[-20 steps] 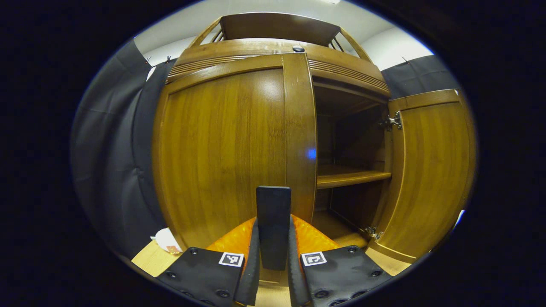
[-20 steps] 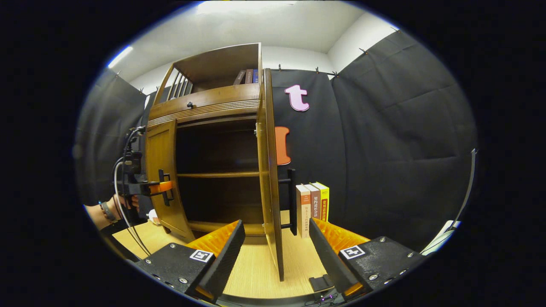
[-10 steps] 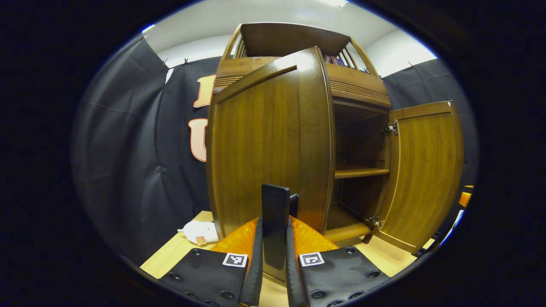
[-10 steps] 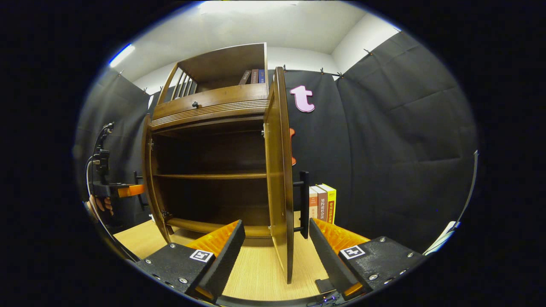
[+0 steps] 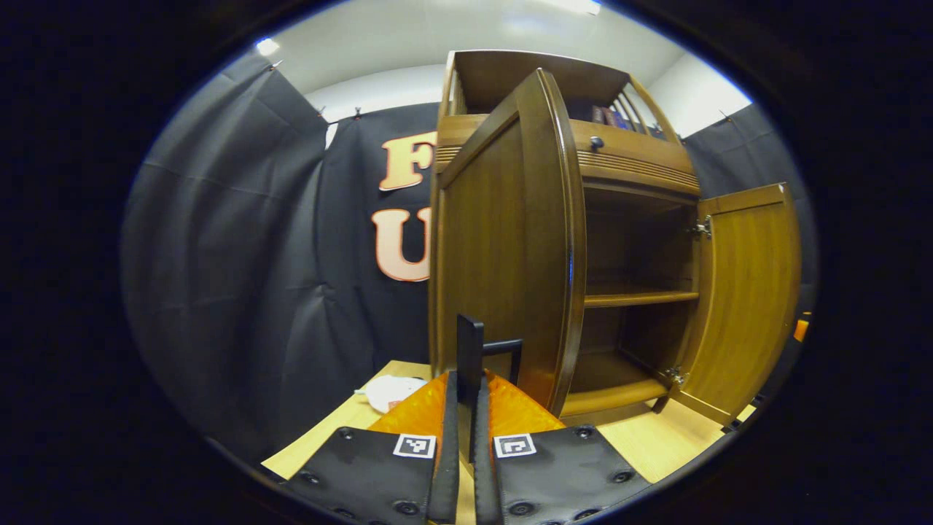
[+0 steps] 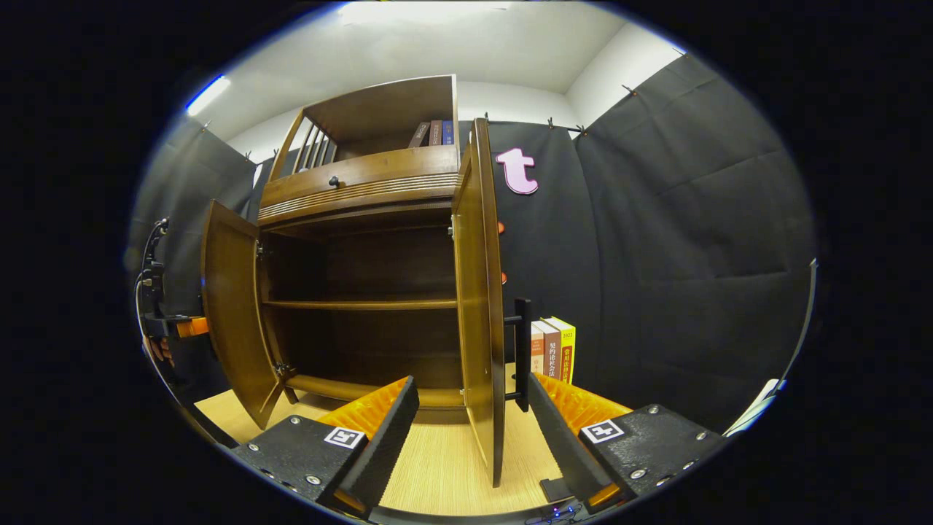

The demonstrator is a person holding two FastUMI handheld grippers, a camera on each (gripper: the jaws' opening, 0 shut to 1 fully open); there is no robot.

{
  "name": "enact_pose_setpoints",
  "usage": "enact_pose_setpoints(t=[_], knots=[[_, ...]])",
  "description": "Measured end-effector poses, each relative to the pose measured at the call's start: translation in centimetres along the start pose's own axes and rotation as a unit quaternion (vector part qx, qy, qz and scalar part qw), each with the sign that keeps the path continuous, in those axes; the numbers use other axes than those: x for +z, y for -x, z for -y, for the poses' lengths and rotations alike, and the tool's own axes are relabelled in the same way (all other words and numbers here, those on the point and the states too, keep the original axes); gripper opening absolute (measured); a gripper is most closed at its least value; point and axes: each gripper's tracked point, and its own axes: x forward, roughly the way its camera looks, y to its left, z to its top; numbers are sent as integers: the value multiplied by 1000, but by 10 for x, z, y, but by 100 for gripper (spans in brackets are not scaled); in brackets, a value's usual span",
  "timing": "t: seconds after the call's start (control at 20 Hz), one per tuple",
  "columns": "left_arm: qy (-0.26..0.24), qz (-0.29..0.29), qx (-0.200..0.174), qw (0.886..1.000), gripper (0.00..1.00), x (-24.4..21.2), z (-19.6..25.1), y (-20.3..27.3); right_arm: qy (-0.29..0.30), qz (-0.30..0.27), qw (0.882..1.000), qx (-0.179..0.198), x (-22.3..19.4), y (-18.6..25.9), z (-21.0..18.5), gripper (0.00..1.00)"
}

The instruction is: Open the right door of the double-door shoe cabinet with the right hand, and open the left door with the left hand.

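Left tool [image 5: 466, 408] closed, both fingers pressed on the dark bar handle [image 5: 470, 350] of the left door [image 5: 510, 248]. Left door swung wide, seen nearly edge-on in the left gripper view, its outer face turned toward the black wall. Seen from the right gripper view as a panel [image 6: 229, 306] angled outward at the cabinet's left side, with the left tool [image 6: 178, 327] and part of a hand [image 6: 157, 348] just beyond it.

Right tool [image 6: 470, 423] wide open, gripping nothing; right door [image 6: 481, 292] standing between its spread fingers, edge-on, touching neither. Dark bar handle [image 6: 522, 354] on that door's outer face, just beside the right finger [image 6: 561, 426].

Shoe cabinet [image 6: 364, 292] on the light wooden desk [image 6: 437, 474], interior dark, one shelf [image 6: 361, 303] across the middle, nothing visible on it. Small dark knob [image 6: 334, 179] on the band above the doors. Books [image 6: 435, 133] standing in the open top compartment. Three more books [image 6: 554, 348] upright on the desk near the right door, spines lettered but too small to read. White crumpled item [image 5: 390, 390] on the desk left of the cabinet.
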Motion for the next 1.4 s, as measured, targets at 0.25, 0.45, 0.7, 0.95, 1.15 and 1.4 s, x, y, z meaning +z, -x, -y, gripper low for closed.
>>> enact_pose_setpoints(t=[0.25, 0.45, 0.7, 0.95, 1.15, 1.4], knots=[[-4, 22, -7, 1000, 14, 14, -31, 9, 0, -7, 1000, 4, -1, -4, -8, 92], [-9, 27, -10, 1000, 8, 16, -60, 7, 9, -1, 1000, 5, 6, -6, -16, 92], [-18, 31, -54, 998, 8, 12, -82, 4, 15, -3, 1000, 4, 9, -8, -23, 92], [11, 39, -119, 992, 8, 13, -112, -2, 18, -5, 1000, 6, 14, -12, -29, 92], [40, 37, -158, 986, 16, 9, -119, 1, 6, -4, 1000, 6, 23, -10, -37, 92], [0, 1, -129, 992, 16, -17, -132, 25, 25, -8, 1000, 0, 26, -3, -38, 92]])
